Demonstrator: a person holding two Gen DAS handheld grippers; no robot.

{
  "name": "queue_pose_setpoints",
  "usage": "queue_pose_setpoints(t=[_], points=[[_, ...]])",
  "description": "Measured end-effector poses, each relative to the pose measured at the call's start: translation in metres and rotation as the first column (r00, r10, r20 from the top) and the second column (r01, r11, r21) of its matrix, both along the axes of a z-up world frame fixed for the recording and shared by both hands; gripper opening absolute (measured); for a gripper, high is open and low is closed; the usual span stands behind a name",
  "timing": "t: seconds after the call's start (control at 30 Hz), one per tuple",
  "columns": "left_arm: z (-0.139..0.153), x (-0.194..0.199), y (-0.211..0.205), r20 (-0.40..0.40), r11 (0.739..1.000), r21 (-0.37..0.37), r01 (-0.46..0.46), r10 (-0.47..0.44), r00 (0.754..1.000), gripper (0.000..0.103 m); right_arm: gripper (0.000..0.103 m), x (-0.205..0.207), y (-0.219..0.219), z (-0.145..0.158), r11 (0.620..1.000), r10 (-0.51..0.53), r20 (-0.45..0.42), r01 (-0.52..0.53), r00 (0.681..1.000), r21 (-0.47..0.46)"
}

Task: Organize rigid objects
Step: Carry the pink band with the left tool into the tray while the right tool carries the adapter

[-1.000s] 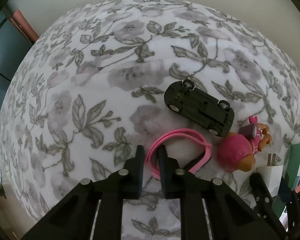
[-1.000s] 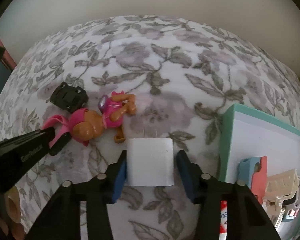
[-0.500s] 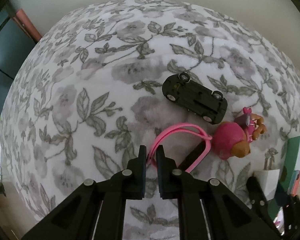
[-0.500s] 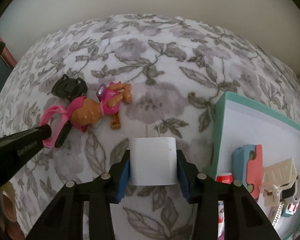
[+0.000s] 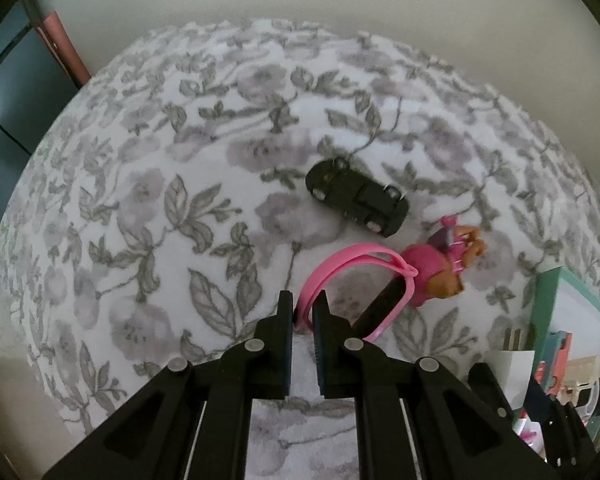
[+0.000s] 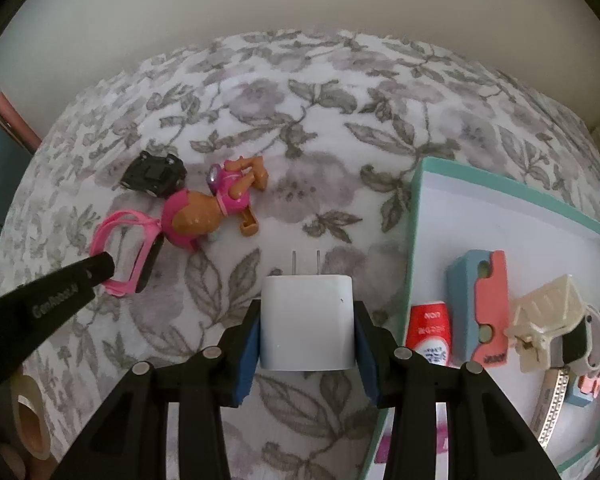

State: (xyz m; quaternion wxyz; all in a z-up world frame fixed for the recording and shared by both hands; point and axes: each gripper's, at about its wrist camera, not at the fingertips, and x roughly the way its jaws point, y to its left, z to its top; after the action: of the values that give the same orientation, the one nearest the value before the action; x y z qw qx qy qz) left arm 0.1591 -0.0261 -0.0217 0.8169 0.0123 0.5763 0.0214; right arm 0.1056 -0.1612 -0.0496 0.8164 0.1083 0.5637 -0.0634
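While both grippers are loaded, the right gripper (image 6: 306,320) clamps the white charger (image 6: 306,322) by its flat sides, prongs pointing far, seemingly bound for the teal-rimmed box (image 6: 414,216) just right of it. Pinched narrowly, the left gripper (image 5: 303,308) grips the near end of the pink strap (image 5: 340,268). Farther off lie the pink toy figure (image 5: 440,266) and black toy car (image 5: 356,198).

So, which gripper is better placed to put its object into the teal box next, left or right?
Right. The right gripper is shut on the white charger beside the teal box. The left gripper pinches the pink watch band, farther from the box, near the black toy car.
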Motion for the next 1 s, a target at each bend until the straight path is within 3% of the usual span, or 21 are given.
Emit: queue_pose_setpoints(t=[0.37,0.7,1.0], points=[[0.068,-0.030,-0.006,0.142,0.998,-0.047,0.037,-0.030,0.989,0.009,0.045,-0.026,-0.017,0.045,0.999,-0.053,0.084,0.051,0.995,0.017],[0.083,-0.040,-0.036,0.207,0.991,-0.061,0.115,-0.100,0.973,0.009,0.045,-0.057,-0.042,0.078,0.993,-0.120,0.148,0.122,0.982,-0.002],[0.076,-0.059,-0.081,0.189,0.969,-0.087,0.232,-0.213,0.959,0.009,0.045,-0.079,-0.090,0.083,0.974,-0.214,0.126,0.222,0.969,-0.053]])
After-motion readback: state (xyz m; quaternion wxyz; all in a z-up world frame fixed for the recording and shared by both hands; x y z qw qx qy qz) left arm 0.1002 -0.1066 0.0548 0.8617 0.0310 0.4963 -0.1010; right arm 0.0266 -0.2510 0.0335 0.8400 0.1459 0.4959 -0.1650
